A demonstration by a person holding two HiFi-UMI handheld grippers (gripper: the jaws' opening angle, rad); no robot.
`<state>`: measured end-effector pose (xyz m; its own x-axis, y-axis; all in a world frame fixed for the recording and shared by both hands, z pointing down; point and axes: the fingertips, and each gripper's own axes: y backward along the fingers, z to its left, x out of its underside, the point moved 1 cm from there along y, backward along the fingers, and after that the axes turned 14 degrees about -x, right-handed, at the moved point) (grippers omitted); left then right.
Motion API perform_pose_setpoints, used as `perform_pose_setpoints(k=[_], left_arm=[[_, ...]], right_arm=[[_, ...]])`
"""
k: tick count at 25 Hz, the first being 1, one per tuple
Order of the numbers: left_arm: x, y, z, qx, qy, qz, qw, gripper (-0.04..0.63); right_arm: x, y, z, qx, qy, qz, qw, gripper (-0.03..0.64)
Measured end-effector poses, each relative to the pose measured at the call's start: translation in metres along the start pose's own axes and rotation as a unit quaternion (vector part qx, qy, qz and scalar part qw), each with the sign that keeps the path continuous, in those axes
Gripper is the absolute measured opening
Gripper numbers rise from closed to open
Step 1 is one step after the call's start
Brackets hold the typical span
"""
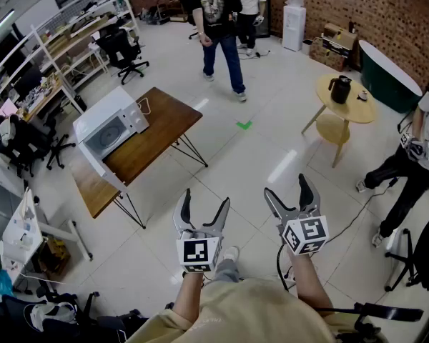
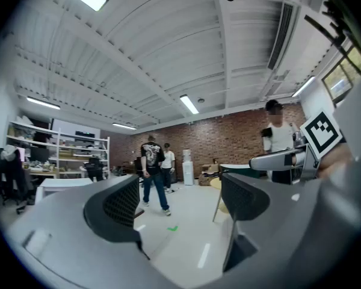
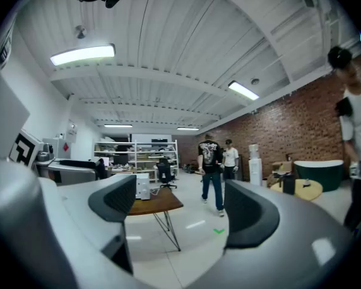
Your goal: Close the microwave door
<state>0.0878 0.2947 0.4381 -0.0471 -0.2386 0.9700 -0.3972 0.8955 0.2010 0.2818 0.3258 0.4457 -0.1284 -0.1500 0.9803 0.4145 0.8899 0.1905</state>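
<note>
A white microwave (image 1: 109,124) stands on the far end of a wooden table (image 1: 161,131) at the left of the head view. Its front shows the cavity with the round turntable, and its door (image 1: 94,164) hangs swung out toward the near left. In the right gripper view the microwave (image 3: 143,186) is small and far off on the table (image 3: 161,202). Both grippers are held level over the floor, well short of the table. My left gripper (image 1: 204,209) is open with nothing between its fingers, and so is my right gripper (image 1: 289,191).
Two people (image 1: 220,20) stand on the floor beyond the table. A round yellow table (image 1: 347,100) with a black kettle is at the right, and another person (image 1: 415,159) beside it. Shelves (image 1: 64,41) and office chairs (image 1: 125,48) line the left wall. A green mark (image 1: 244,125) lies on the floor.
</note>
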Motion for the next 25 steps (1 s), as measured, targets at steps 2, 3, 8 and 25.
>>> perform_pose_setpoints(k=[2, 3, 8, 25], left_arm=[[0.018, -0.007, 0.032, -0.021, 0.005, 0.007, 0.9997, 0.417], [0.029, -0.01, 0.049, -0.032, 0.008, 0.01, 0.9994, 0.417], [0.074, -0.039, 0.119, -0.071, 0.014, 0.01, 0.9973, 0.417], [0.147, -0.08, 0.269, -0.161, -0.013, -0.005, 0.9868, 0.417]], right_arm=[[0.014, -0.039, 0.019, -0.033, 0.0, 0.003, 0.999, 0.446], [0.023, -0.058, 0.03, -0.05, 0.004, 0.004, 0.999, 0.446], [0.057, -0.14, 0.075, -0.125, 0.025, 0.004, 0.992, 0.445], [0.155, -0.338, 0.152, -0.27, -0.01, -0.008, 0.963, 0.422]])
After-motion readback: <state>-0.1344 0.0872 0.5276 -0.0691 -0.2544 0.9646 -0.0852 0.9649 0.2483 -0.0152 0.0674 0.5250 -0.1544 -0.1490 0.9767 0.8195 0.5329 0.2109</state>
